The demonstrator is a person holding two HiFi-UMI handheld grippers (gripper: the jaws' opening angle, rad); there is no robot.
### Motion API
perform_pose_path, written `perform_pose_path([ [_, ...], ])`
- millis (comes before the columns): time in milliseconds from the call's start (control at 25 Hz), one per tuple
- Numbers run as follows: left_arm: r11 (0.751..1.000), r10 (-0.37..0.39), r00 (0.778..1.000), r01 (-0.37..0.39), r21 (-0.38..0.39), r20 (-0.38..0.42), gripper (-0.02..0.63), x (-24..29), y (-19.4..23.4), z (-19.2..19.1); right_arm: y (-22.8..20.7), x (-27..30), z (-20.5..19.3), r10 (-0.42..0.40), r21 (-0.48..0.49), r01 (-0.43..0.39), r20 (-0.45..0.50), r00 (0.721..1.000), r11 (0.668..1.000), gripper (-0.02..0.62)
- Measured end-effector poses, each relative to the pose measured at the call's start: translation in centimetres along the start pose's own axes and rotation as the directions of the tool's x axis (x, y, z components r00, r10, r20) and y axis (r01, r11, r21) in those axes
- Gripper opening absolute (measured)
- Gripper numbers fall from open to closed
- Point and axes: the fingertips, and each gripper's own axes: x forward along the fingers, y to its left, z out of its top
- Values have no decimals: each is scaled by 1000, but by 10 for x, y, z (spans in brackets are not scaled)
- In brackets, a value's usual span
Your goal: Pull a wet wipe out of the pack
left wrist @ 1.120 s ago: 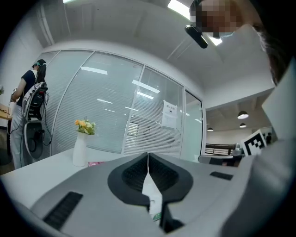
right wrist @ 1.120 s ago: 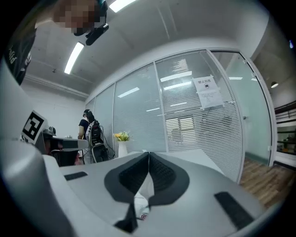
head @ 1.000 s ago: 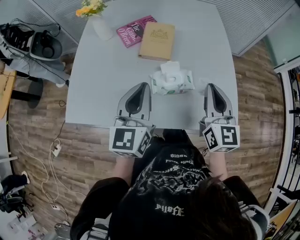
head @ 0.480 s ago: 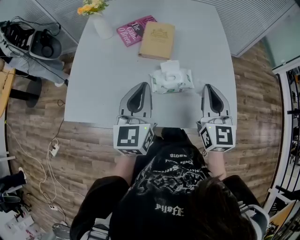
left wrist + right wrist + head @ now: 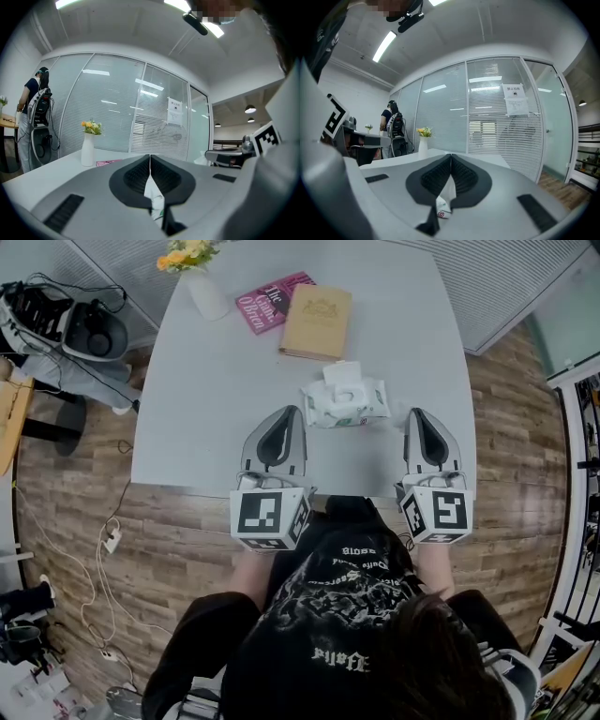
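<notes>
We hold both grippers low over the near edge of the pale counter [image 5: 197,399], one on each side of the wet wipe pack [image 5: 344,404]. The pack lies flat on the counter between them, a little further in than the jaw tips, and its white flap [image 5: 342,377] stands open on top. It touches neither gripper.

The left gripper [image 5: 292,410] sits just beside the pack's left end. In the left gripper view its jaws [image 5: 150,157] are pressed together at the tips with nothing between them. A sliver of white and green shows through the slit behind the tips, and we cannot tell what it is.

The right gripper [image 5: 417,412] is a bit further from the pack's right end. Its jaws [image 5: 451,155] are also closed tip to tip and carry nothing. A small white scrap with a red mark shows in the slit behind them, which we cannot identify.

At the far end of the counter a tan book [image 5: 317,322] lies partly over a pink book [image 5: 267,299]. A white vase [image 5: 207,294] of yellow flowers stands to their left. The counter stands on a wooden floor [image 5: 75,512].
</notes>
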Motion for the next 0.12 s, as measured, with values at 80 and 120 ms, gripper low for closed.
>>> perform_pose_path([
  [80,1000,0,1000,0,2,-1,8,0,1,1,1,1,1,3,-2,-3,1,1000,1000,2],
  [120,1000,0,1000,0,4,-2,8,0,1,1,2,2,1,5,-4,-5,1,1000,1000,2],
])
